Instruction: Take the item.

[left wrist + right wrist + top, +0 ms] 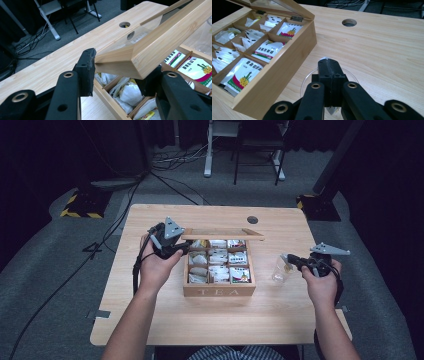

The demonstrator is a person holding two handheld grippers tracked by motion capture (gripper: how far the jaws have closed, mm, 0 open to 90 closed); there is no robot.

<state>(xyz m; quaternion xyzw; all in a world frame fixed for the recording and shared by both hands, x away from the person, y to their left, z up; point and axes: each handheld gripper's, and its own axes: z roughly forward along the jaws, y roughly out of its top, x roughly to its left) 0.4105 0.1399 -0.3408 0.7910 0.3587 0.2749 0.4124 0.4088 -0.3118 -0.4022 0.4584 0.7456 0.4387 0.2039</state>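
A wooden box (pixel 220 290) marked TEA stands mid-table, its compartments full of tea packets (pixel 218 262). Its glass-paned lid (pixel 222 234) is raised and tilted back. My left gripper (pixel 186 247) reaches in from the left. In the left gripper view its jaws clasp the lid's near corner (pixel 140 57), one pad (pixel 88 72) against the frame. To the right of the box stands a clear glass (pixel 279 272). My right gripper (pixel 329 62) hovers over its rim (pixel 305 80), jaws pressed together on a thin white piece, apparently a tea bag (pixel 332 111).
A round cable hole (pixel 252 219) lies behind the box. Bare tabletop (pixel 220 320) stretches in front of the box and along both sides. On the floor beyond stand desk legs (pixel 208 150) and weighted stand bases (pixel 82 202), with cables trailing.
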